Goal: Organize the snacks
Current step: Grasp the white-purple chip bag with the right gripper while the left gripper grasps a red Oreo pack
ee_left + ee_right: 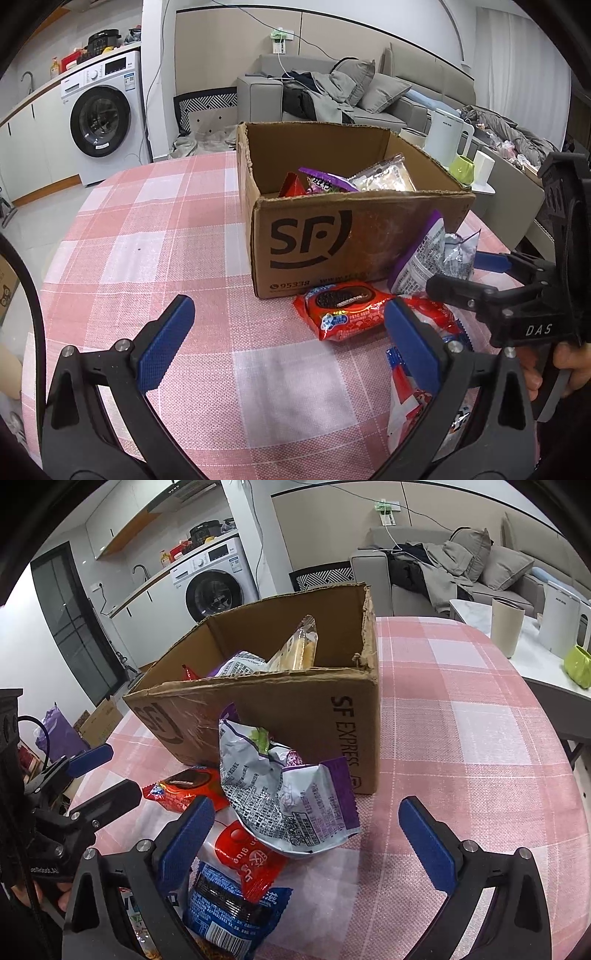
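Note:
An open SF cardboard box (pixel 332 236) stands on the pink plaid table and holds several snack packs (pixel 332 182); it also shows in the right wrist view (pixel 295 709). A purple-and-silver crumpled snack bag (pixel 288 794) leans against the box front, also in the left wrist view (pixel 428 254). A red Oreo pack (pixel 343 308) lies beside it, also in the right wrist view (pixel 184 786). A red-and-white pack (pixel 247 860) and a blue pack (pixel 229 908) lie nearer. My left gripper (pixel 288 343) is open and empty. My right gripper (pixel 306 838) is open, straddling the purple bag.
The pink plaid tablecloth (pixel 155 251) covers a round table. A side table at the right carries a white kettle (pixel 447 136), a green mug (pixel 461 168) and a beige cup (pixel 506 627). A washing machine (pixel 103 118) and grey sofa (pixel 332 88) stand behind.

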